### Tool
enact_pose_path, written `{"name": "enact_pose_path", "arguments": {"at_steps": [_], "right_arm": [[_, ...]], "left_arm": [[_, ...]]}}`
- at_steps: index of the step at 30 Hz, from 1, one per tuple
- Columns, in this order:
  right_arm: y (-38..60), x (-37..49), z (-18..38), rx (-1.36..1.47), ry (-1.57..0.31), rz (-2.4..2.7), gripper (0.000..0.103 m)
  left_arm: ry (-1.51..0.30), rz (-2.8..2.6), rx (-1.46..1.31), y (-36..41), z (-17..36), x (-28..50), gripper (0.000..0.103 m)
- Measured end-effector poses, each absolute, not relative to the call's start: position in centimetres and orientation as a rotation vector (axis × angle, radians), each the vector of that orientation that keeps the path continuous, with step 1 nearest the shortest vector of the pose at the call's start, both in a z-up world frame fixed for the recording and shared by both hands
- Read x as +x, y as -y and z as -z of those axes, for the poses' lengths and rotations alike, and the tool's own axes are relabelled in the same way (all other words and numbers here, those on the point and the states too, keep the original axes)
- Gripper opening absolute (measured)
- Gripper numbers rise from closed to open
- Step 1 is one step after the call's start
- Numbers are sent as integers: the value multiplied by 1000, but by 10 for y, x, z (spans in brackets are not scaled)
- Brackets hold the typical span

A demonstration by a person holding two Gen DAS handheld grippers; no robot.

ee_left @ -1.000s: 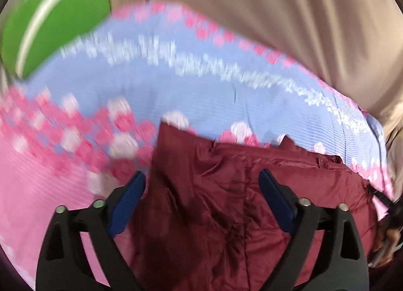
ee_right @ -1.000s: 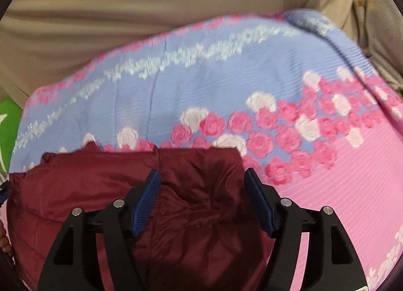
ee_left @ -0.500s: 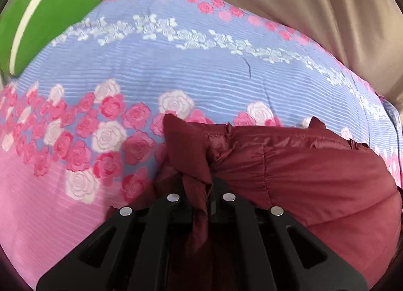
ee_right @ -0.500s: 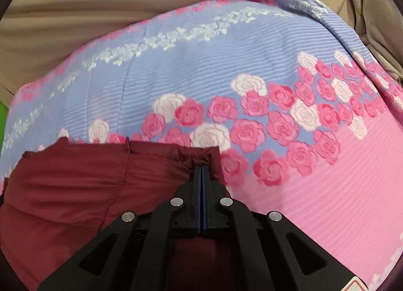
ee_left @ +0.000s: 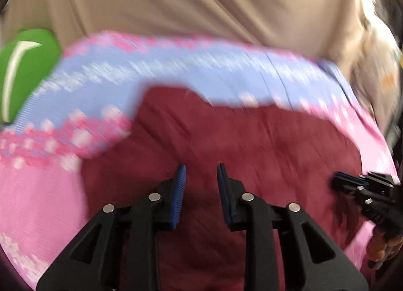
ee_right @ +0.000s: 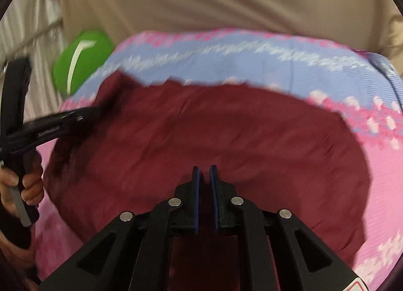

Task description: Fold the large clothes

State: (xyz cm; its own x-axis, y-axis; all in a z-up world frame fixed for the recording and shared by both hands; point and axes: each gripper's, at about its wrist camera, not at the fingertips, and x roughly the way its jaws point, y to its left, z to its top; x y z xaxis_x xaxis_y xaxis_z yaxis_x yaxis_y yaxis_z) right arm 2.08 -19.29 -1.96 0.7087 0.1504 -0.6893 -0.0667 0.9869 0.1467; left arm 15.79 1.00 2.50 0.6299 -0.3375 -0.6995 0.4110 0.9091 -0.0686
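A dark red padded garment (ee_left: 239, 145) lies spread on a pink and blue rose-patterned bedsheet (ee_left: 45, 195); it also fills the middle of the right wrist view (ee_right: 214, 130). My left gripper (ee_left: 201, 172) hovers over the garment with its jaws partly open and nothing between them. My right gripper (ee_right: 204, 172) is above the garment's near part, its jaws a narrow gap apart and empty. The right gripper also shows at the right edge of the left wrist view (ee_left: 352, 185). The left gripper shows at the left of the right wrist view (ee_right: 75, 117). Both views are motion-blurred.
A green cushion (ee_left: 22, 69) with a white stripe sits at the bed's far left corner, also seen in the right wrist view (ee_right: 80, 59). A beige curtain (ee_left: 201, 1) hangs behind the bed. Patterned cloth (ee_left: 372, 69) lies at the far right.
Both grippers were shut on the garment's far edge half a second ago. Both have let go and pulled back and up. The garment now lies flatter on the sheet.
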Motion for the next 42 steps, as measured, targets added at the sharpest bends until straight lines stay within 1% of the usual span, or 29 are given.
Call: {"name": "enact_pose_path", "arguments": {"at_steps": [2, 4, 6, 8, 9, 10, 11, 13, 15, 16, 17, 19, 21, 22, 23, 26, 31, 36, 42], "right_arm": [[193, 13, 38, 82, -784, -76, 6], [218, 5, 49, 128, -783, -26, 2], [249, -8, 49, 196, -781, 53, 2], [275, -21, 50, 217, -768, 173, 2], [284, -27, 49, 234, -764, 229, 4], [288, -35, 47, 249, -757, 279, 9], [288, -42, 43, 261, -747, 296, 17], [285, -60, 37, 292, -713, 251, 17], [284, -66, 46, 273, -747, 260, 16], [292, -68, 50, 260, -772, 286, 7], [301, -71, 64, 259, -796, 333, 5], [312, -84, 62, 350, -800, 343, 4], [318, -91, 52, 412, -784, 373, 7], [314, -91, 44, 398, -774, 383, 17], [309, -92, 37, 387, -764, 371, 18], [274, -71, 10, 375, -719, 196, 18], [210, -12, -10, 246, -720, 8, 18], [169, 58, -4, 204, -799, -87, 18], [149, 109, 32, 191, -900, -114, 17]], "left_arm": [[-804, 365, 153, -15, 0, 155, 27], [-771, 266, 172, -35, 8, 161, 27], [-754, 109, 169, -71, 9, 175, 27], [-773, 6, 114, -110, 11, 188, 28], [-782, -14, 90, -121, 12, 190, 28], [-790, -15, 64, -130, 12, 189, 28], [-794, -13, 38, -138, 9, 184, 26], [-788, 17, 12, -140, 4, 173, 26], [-782, 70, -23, -139, -1, 156, 28], [-786, 91, -42, -138, -1, 150, 28], [-792, 112, -56, -136, 1, 144, 28], [-808, 152, -85, -133, 2, 126, 28], [-818, 195, -104, -132, 1, 112, 33], [-818, 205, -111, -129, 1, 105, 37], [-819, 207, -119, -130, 2, 103, 40], [-842, 169, -133, -132, 12, 100, 43], [-916, 163, -229, -147, 41, 104, 49], [-914, 178, -241, -151, 47, 101, 50], [-921, 204, -251, -155, 46, 102, 51]]}}
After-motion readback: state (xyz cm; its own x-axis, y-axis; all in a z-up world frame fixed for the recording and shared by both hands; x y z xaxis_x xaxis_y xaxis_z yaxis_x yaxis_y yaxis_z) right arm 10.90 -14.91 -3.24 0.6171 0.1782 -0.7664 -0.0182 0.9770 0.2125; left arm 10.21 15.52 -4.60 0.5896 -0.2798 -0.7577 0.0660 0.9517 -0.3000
